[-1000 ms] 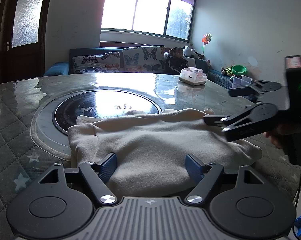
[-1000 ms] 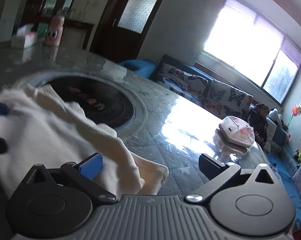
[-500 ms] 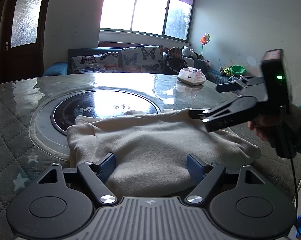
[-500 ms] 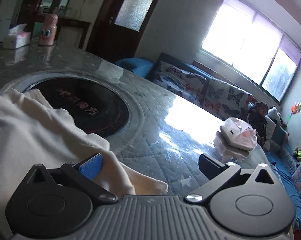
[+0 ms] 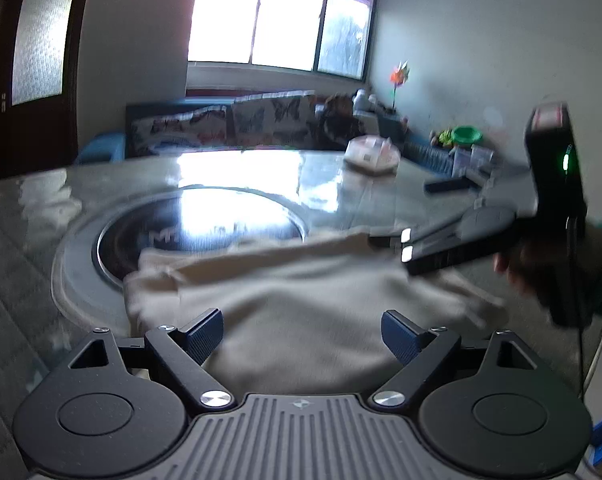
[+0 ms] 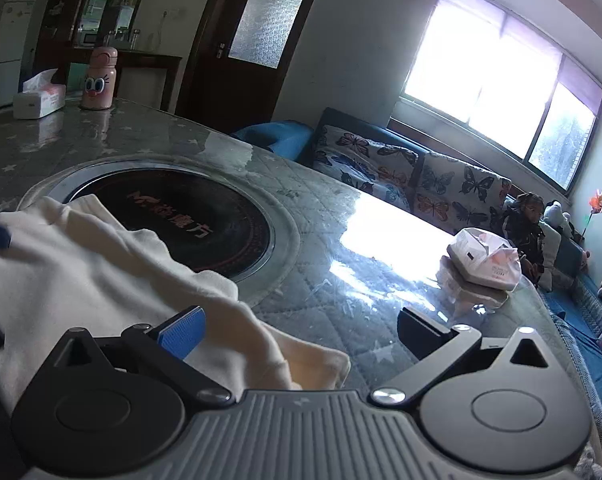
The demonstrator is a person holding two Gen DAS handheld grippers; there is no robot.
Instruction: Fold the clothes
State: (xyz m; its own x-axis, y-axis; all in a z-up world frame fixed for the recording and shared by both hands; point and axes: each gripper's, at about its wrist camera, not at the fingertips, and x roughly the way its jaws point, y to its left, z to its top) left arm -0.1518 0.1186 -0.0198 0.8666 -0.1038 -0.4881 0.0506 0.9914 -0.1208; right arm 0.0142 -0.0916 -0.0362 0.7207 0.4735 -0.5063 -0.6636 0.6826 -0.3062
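- Left wrist view: left hand-held gripper (image 5: pixel 302 334) spread apart over cream garment (image 5: pixel 301 304) lying on counter (image 5: pixel 41 216); blurred.
- Right wrist view: right hand-held gripper (image 6: pixel 301 330) spread apart, garment's corner between its fingers; tissue pack (image 6: pixel 483 262) beyond.

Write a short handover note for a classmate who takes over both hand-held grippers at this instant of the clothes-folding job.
Left hand-held gripper: open, low over the near edge of the cream garment, gripping nothing.
Right hand-held gripper: open at the garment's right end, holding nothing.
The garment lies bunched on the table, partly over the round black hob.
Done: no neat fold visible.
Left: grip the edges, fold, flatten.
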